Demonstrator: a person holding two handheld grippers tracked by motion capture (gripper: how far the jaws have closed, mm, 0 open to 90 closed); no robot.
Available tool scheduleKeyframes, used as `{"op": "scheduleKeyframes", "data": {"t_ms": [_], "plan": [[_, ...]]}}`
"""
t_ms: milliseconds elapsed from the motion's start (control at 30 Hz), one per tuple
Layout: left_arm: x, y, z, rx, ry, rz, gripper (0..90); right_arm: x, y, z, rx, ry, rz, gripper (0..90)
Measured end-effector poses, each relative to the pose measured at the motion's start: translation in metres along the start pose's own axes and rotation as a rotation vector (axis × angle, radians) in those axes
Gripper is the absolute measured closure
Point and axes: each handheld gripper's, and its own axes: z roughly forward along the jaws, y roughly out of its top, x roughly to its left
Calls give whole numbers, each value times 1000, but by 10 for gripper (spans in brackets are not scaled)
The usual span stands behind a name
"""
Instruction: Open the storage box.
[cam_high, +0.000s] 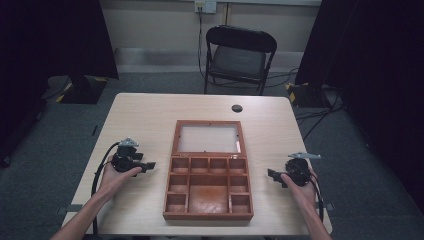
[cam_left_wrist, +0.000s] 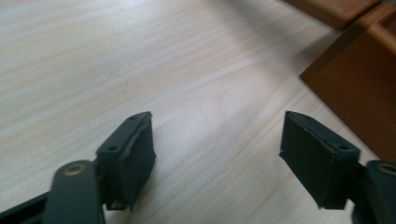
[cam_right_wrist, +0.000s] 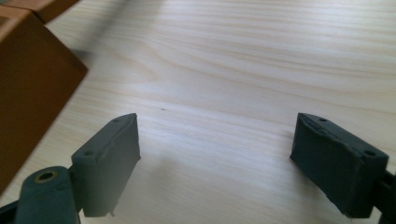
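Note:
A brown wooden box with several empty compartments lies open in the middle of the table, its glass-paned lid laid flat behind it. My left gripper rests on the table left of the box, jaws pointing at it. Its black jaws stand wide open over bare wood, the box corner at the right. My right gripper sits right of the box, also pointing at it. Its jaws are wide open with nothing between them, the box side at the left.
The light wooden table has a round cable hole behind the lid. A black folding chair stands beyond the far edge. Black stands and cables lie on the grey floor at both sides.

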Motion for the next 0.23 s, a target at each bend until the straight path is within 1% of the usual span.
{"op": "scheduleKeyframes", "data": {"t_ms": [33,67,100,167,200,233], "plan": [[-2,-2,0,-14,20,21,235,0,-1,1,-2,-31,-28,143],[-4,-3,1,-6,32,68,232,1,-2,1,-2,-66,-54,140],[-5,-4,2,-14,44,91,220,3,-5,3,-19,-98,-67,128],[-6,-7,5,-27,78,154,214,7,-9,5,-38,-119,-89,122],[-7,-8,6,-40,77,135,196,8,-9,5,-47,-123,-87,122],[-7,-8,7,-44,82,132,188,8,-9,5,-45,-122,-86,122]]}}
